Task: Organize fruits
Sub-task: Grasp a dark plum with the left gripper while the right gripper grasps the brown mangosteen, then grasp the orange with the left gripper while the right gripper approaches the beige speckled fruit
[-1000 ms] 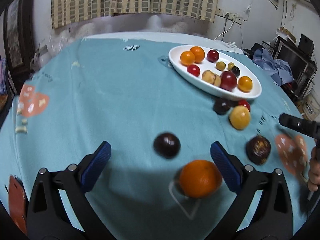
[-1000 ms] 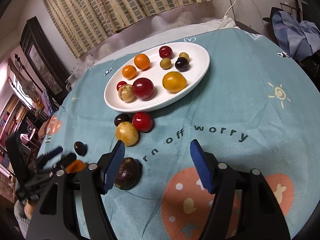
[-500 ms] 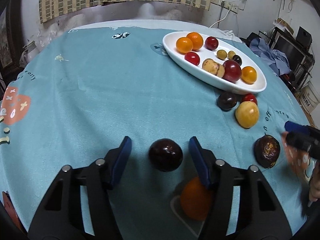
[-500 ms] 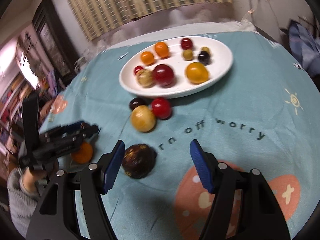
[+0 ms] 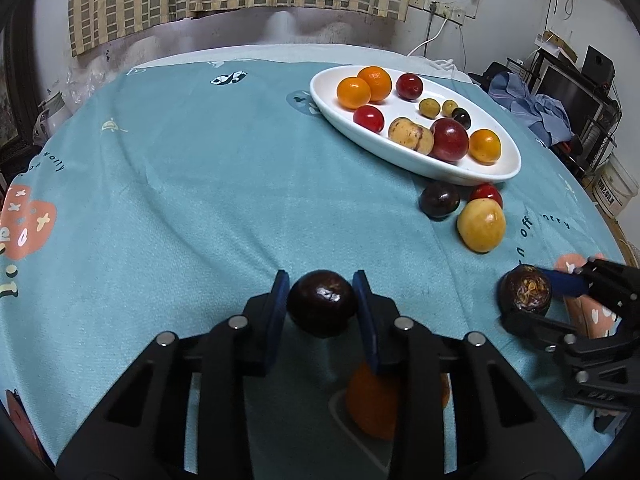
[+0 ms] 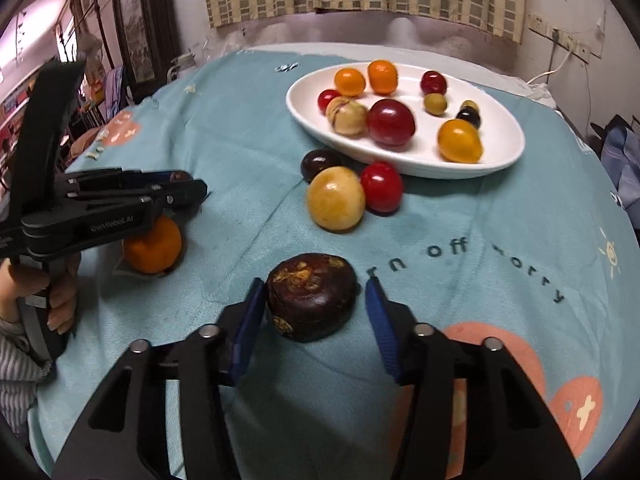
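Fruits are mid-sort: I judge this the pick-up step, with both tools on loose pieces near the surface's near edge. I see the white plate [image 5: 416, 162] toward the far right edge holding 10 fruits. My right tool [image 6: 316, 312] stands wide around the rough brown fruit [image 6: 311, 296], not yet gripping. My left tool [image 5: 321, 304] is narrow, clamping the dark plum [image 5: 321, 303]. Next I would close the right, then carry both to the plate.

Matt teal cloth [image 5: 200, 184] over tabletop; glossy white ceramic-looking plate [image 5: 404, 160]; shiny smooth dark plum [image 5: 321, 304]; rough, scabbed dark-brown fruit [image 6: 311, 296]
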`<control>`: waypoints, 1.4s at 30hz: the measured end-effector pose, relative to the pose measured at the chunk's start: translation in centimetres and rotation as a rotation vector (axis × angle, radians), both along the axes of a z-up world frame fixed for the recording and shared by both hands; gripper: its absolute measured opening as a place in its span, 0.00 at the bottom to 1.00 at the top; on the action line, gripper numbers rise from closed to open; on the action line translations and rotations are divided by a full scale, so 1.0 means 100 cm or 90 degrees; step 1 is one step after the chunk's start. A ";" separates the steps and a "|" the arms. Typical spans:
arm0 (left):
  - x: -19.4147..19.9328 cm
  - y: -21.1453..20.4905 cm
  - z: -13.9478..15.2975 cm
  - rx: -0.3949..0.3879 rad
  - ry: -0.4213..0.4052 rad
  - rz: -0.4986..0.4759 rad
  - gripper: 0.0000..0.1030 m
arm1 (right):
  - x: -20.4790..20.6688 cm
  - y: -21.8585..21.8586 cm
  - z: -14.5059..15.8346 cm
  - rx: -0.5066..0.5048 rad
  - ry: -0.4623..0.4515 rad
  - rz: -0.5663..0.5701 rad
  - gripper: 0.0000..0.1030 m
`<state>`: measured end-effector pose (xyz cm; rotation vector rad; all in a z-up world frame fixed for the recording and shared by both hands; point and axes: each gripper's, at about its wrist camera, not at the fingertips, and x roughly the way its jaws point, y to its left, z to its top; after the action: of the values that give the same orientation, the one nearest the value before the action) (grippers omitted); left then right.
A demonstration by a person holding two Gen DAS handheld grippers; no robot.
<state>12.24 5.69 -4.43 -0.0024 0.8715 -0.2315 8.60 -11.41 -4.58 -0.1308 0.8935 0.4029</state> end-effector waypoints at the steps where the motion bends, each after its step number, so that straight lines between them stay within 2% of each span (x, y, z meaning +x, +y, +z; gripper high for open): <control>1: -0.001 0.001 0.000 -0.001 0.000 0.000 0.32 | -0.001 0.001 0.001 -0.002 -0.004 0.003 0.44; 6: -0.014 -0.008 0.010 -0.009 -0.041 -0.028 0.31 | 0.000 -0.012 0.012 0.046 -0.013 -0.018 0.43; 9: -0.023 -0.024 0.017 0.010 -0.073 -0.055 0.32 | 0.003 -0.031 0.023 0.086 -0.020 -0.051 0.43; 14: -0.020 -0.045 0.035 -0.009 -0.085 -0.085 0.32 | 0.006 -0.060 0.039 0.135 -0.039 -0.100 0.43; 16: -0.008 -0.058 0.048 -0.001 -0.098 -0.094 0.32 | 0.016 -0.072 0.048 0.162 -0.037 -0.116 0.43; 20: 0.029 -0.081 0.070 0.000 -0.113 -0.102 0.32 | 0.049 -0.082 0.070 0.166 -0.052 -0.150 0.43; 23: 0.060 -0.091 0.075 -0.017 -0.111 -0.094 0.32 | 0.082 -0.084 0.077 0.177 -0.054 -0.166 0.43; 26: 0.095 -0.097 0.068 -0.031 -0.093 -0.063 0.32 | 0.110 -0.088 0.070 0.214 -0.041 -0.185 0.43; 27: 0.107 -0.099 0.062 -0.027 -0.083 -0.050 0.33 | 0.122 -0.090 0.063 0.243 -0.035 -0.195 0.44; 28: 0.114 -0.099 0.057 -0.027 -0.078 -0.039 0.37 | 0.130 -0.092 0.058 0.266 -0.033 -0.206 0.51; 29: 0.119 -0.099 0.051 -0.035 -0.071 -0.031 0.51 | 0.133 -0.093 0.054 0.266 -0.034 -0.217 0.60; 30: 0.119 -0.098 0.048 -0.039 -0.068 -0.030 0.61 | 0.134 -0.093 0.053 0.258 -0.040 -0.228 0.70; 33: 0.114 -0.095 0.045 -0.021 -0.076 -0.032 0.63 | 0.125 -0.095 0.062 0.256 -0.086 -0.228 0.69; 35: 0.108 -0.087 0.049 -0.033 -0.082 -0.022 0.66 | 0.112 -0.104 0.075 0.286 -0.101 -0.232 0.69; 37: 0.098 -0.074 0.056 -0.052 -0.090 -0.008 0.68 | 0.100 -0.109 0.086 0.316 -0.104 -0.230 0.70; 39: 0.082 -0.062 0.062 -0.066 -0.103 0.012 0.84 | 0.088 -0.112 0.093 0.327 -0.104 -0.232 0.70; 42: 0.047 -0.038 0.065 -0.074 -0.122 0.038 0.85 | 0.065 -0.113 0.088 0.321 -0.089 -0.231 0.76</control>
<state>16.92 1.93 2.09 -0.1127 0.6653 -0.2225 15.12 -22.75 4.17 0.4563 0.6377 0.2642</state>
